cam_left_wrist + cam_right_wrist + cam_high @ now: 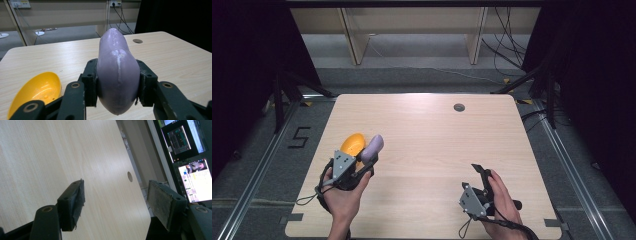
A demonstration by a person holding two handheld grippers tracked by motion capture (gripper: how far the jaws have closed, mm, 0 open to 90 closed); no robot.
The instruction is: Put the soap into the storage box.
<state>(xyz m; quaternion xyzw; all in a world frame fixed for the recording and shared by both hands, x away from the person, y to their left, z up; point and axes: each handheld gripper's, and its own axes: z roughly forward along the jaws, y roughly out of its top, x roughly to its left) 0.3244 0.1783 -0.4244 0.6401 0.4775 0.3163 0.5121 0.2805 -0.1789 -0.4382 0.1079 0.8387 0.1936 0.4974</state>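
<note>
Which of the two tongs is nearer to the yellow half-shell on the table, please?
Left. The left tongs, shut on the purple piece, sit right beside the yellow half-shell; the right tongs stand open, far across the table.

The person's left hand (343,192) reaches in from the near edge, its black two-jaw left gripper (117,82) clamped tight and pointing away. The right hand (501,205) holds the black two-jaw right gripper (120,205) tilted sideways, jaws standing wide apart.

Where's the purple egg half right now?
The purple half is clamped in the left gripper, at the table's left in the high view, beside the yellow half.
</note>
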